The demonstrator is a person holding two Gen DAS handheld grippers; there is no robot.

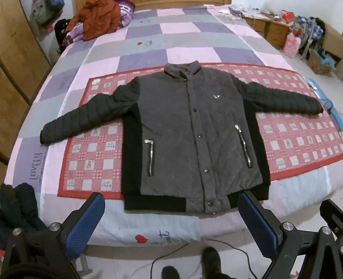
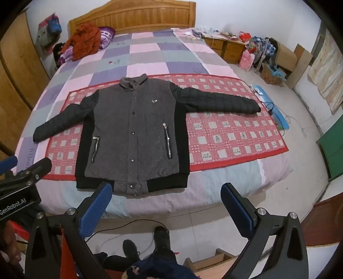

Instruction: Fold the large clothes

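A grey quilted jacket [image 1: 182, 128] with black padded sleeves lies flat and face up on a red patterned mat [image 1: 300, 137] on the bed, snaps closed, both sleeves spread out sideways. It also shows in the right wrist view [image 2: 133, 131]. My left gripper [image 1: 171, 219] is open and empty, held above the foot of the bed just short of the jacket's hem. My right gripper [image 2: 167, 206] is open and empty too, a little back from the hem and to its right. The left gripper's body [image 2: 23, 182] shows at the left edge of the right wrist view.
The bed [image 1: 150, 43] has a pink, purple and grey checked cover. An orange coat [image 1: 96, 19] lies at the head left. A dark garment [image 1: 17, 206] sits at the bed's near left corner. A cable [image 1: 193, 249] and the person's feet [image 2: 145, 242] are on the floor below. Cluttered nightstand [image 2: 227, 47] stands right.
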